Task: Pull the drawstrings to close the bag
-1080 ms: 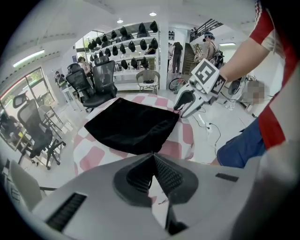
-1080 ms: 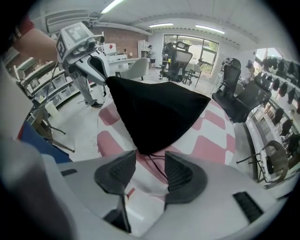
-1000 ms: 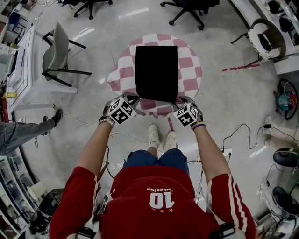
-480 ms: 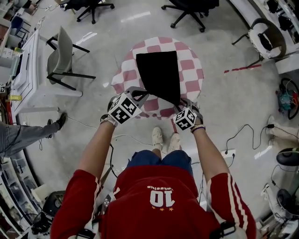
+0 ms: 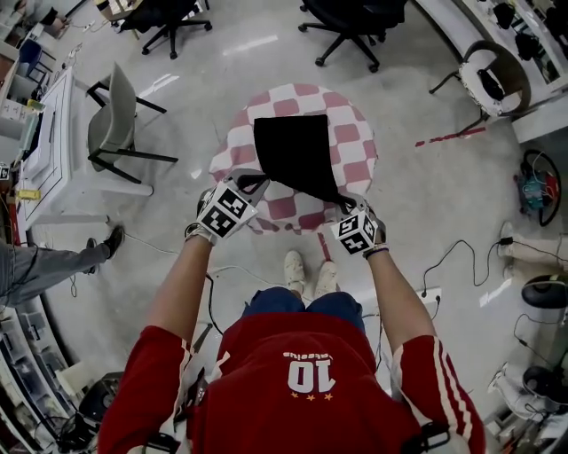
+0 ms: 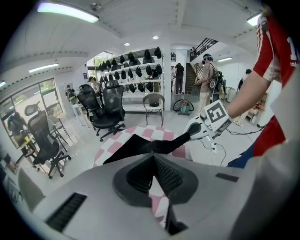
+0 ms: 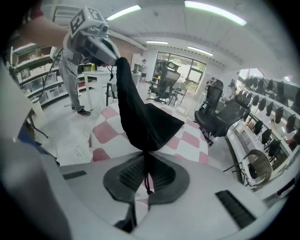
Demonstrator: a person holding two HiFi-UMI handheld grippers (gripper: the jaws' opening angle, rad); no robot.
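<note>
The left gripper (image 5: 248, 182) has its fingers (image 6: 164, 171) pressed together on the left end of the black drawstring bag's (image 5: 295, 155) mouth edge; whether a cord is in that pinch I cannot tell. The bag hangs stretched between the two grippers, its near edge raised and its far part draping down over the desk (image 5: 355, 142). The right gripper (image 5: 348, 211) has its fingers (image 7: 131, 173) closed on the drawstring (image 7: 147, 180), whose thin black cord runs down between them, with the gathered corner of the bag just above.

Both ends look gripped, so I judge the pulling step is just starting: the mouth looks only partly gathered. The next move calls for drawing the grippers apart, outward and level, with even tension, so that the cord slides through the hem and does not simply drag the whole bag. A slip of the thin cord on the right is the likely risk.

The desk is small and round, under a red and white checked cloth. On the left of the room stand a white workbench (image 5: 44, 151) and a grey chair (image 5: 111, 111), with a person's leg (image 5: 35, 266) at the frame edge. Black office chairs (image 5: 169, 13) stand beyond the desk. To the right the grey floor (image 5: 435, 195) carries a strip of red tape (image 5: 453, 136) and loose cables (image 5: 453, 257)
</note>
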